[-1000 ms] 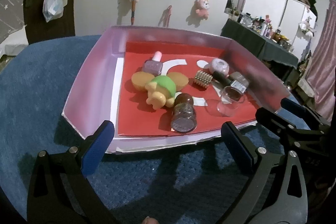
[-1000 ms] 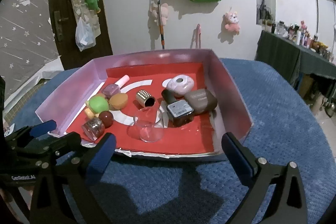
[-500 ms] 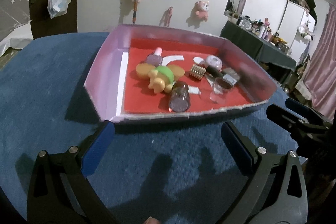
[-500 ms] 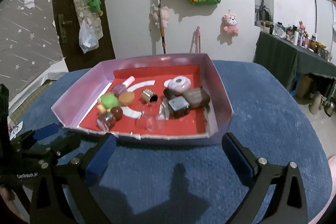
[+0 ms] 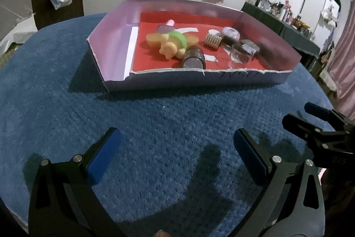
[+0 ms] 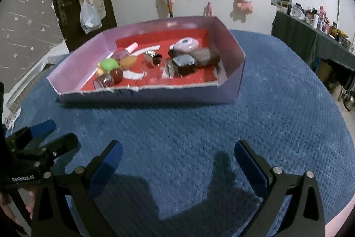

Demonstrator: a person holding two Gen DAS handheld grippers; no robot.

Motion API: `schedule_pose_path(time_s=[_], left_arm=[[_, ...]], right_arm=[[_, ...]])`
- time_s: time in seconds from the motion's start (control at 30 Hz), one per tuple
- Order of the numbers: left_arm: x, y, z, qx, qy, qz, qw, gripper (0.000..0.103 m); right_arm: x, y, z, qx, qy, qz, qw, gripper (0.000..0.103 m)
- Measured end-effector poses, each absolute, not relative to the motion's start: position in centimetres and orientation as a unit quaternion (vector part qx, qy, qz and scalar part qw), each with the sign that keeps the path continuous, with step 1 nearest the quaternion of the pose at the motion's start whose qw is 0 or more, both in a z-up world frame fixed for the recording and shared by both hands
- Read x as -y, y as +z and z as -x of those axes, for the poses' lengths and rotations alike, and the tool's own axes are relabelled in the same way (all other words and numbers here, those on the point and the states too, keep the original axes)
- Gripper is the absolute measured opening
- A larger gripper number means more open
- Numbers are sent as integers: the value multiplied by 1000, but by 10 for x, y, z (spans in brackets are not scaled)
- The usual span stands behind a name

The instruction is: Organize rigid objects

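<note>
1. Landmark for everything here is the pink cardboard tray (image 5: 115, 37) with the red liner, sitting on the blue textured worktop (image 5: 155, 126). All the small stuff is inside it, nothing loose on the cloth that I can see.
2. Left tongs (image 5: 175, 152) hang wide apart and empty, well back from the tray's near wall. Right tongs (image 6: 177, 161) are the same deal: spread apart, nothing in them, also well short of the near wall.
3. The relation that matters: the tray lies straight ahead of both tongs, long axis running crosswise to them. From the left view the toy end is nearer, from the right view the dark-bottle end is.
4. Left end of the tray: a green and yellow plastic toy (image 5: 173, 42), a nail polish bottle with a pink cap (image 5: 165, 27) behind it, and a glitter jar with a dark lid (image 5: 193, 58) tipped on its side near the front wall.
5. Middle: a small ribbed gold cap (image 5: 212, 41) and a clear glass cup (image 5: 238, 53).
6. Right end: a pale lilac round case (image 6: 186, 45) and a dark square-capped bottle (image 6: 185, 62) lying down.
7. My guess is whichever hand goes next has to clear the near wall first.
</note>
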State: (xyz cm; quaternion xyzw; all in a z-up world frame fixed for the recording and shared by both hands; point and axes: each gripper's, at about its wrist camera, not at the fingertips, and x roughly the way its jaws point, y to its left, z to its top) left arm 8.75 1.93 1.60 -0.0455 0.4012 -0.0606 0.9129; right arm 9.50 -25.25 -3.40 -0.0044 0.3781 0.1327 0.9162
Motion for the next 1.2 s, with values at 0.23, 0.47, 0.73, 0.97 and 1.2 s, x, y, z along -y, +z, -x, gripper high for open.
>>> schedule_pose_path(time_s=[0.23, 0.47, 0.73, 0.97, 1.2], left_arm=[[-15, 12, -88, -409, -59, 38, 910, 103], [-10, 9, -87, -406, -46, 18, 912, 103], [-6, 8, -88, -412, -39, -2, 911, 103], [-5, 8, -88, -414, -39, -9, 909, 103], [-5, 8, -89, -420, -42, -12, 906, 103]], right_arm=[[254, -44, -94, -393, 132, 5, 910, 103], [251, -46, -95, -388, 125, 13, 913, 103], [247, -48, -93, -381, 115, 28, 917, 103], [243, -49, -92, -377, 108, 40, 919, 103], [244, -49, -91, -375, 107, 41, 920, 103]])
